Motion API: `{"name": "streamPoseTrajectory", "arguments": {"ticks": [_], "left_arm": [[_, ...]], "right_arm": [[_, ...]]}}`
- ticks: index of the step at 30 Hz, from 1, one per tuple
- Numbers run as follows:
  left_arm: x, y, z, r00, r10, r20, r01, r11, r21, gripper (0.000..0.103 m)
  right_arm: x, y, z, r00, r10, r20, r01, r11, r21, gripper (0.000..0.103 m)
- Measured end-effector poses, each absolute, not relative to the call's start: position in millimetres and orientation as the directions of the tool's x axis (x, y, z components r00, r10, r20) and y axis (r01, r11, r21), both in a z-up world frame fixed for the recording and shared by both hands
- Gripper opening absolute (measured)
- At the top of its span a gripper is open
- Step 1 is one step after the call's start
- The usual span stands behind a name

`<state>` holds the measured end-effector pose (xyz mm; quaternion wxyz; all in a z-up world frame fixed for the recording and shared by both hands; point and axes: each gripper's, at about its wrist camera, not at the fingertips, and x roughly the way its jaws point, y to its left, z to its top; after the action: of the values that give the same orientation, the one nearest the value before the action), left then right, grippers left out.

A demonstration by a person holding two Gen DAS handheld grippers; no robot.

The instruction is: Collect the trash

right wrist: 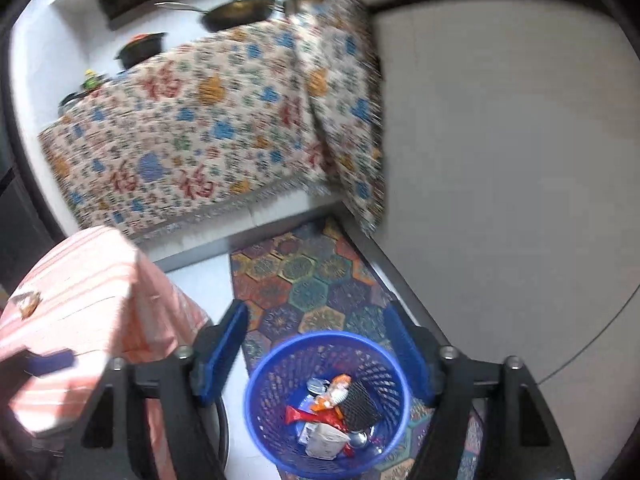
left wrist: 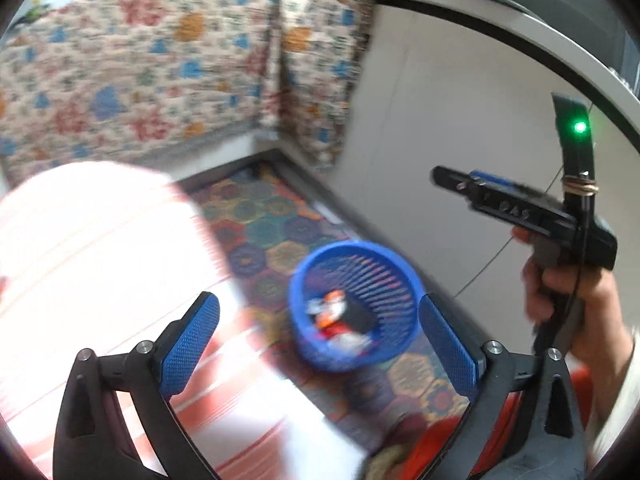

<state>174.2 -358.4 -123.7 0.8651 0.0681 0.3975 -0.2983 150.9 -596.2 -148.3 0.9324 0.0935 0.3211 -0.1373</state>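
Trash point(right wrist: 332, 412) sits in blue basket point(right wrist: 256, 400) on patterned rug point(right wrist: 304, 280), beside striped cloth point(right wrist: 80, 280). Left gripper point(left wrist: 320, 344) jaws wide apart, empty. Right gripper point(right wrist: 320, 360) jaws apart above basket, empty.

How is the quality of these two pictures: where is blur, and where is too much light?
Left wrist view: motion blur smears the blue basket and the floral cloth; the striped cloth is overexposed, nearly white. Right wrist view: sharper, the trash in the basket is readable; the floral cloth is slightly smeared. Both show fisheye bending at the edges.
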Motion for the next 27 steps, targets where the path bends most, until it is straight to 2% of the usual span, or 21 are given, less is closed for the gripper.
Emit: {"name": "streamPoseTrajectory", "arguments": {"ticks": [5, 9, 14, 17, 21, 23, 27], "left_arm": [[171, -257, -133, 0.554, -0.319, -0.769, 0.447, 0.893, -0.049, 0.1], [177, -169, -150, 0.598, -0.16, -0.785, 0.304, 0.952, 0.038, 0.1], [195, -82, -162, 0.611, -0.048, -0.79, 0.166, 0.984, 0.069, 0.1], [205, -50, -170, 0.602, -0.008, -0.798, 0.121, 0.989, 0.081, 0.1], [216, -22, -175, 0.597, -0.031, -0.802, 0.082, 0.996, 0.022, 0.1], [223, -16, -178, 0.588, -0.028, -0.808, 0.081, 0.996, 0.024, 0.103], [236, -3, -179, 0.591, -0.018, -0.806, 0.075, 0.997, 0.033, 0.103]], "right_arm": [[149, -511, -136, 0.778, -0.131, -0.614, 0.188, 0.982, 0.028, 0.076], [155, -421, -133, 0.771, 0.002, -0.637, 0.032, 0.999, 0.043, 0.076], [166, -306, -157, 0.679, 0.166, -0.715, -0.171, 0.983, 0.067, 0.076], [177, -258, -176, 0.642, 0.171, -0.747, -0.232, 0.972, 0.023, 0.076], [192, -225, -196, 0.587, 0.174, -0.791, -0.266, 0.964, 0.014, 0.078], [194, -214, -200, 0.6, 0.142, -0.787, -0.272, 0.962, -0.034, 0.078], [203, -204, -199, 0.578, 0.146, -0.803, -0.282, 0.959, -0.028, 0.078]]}}
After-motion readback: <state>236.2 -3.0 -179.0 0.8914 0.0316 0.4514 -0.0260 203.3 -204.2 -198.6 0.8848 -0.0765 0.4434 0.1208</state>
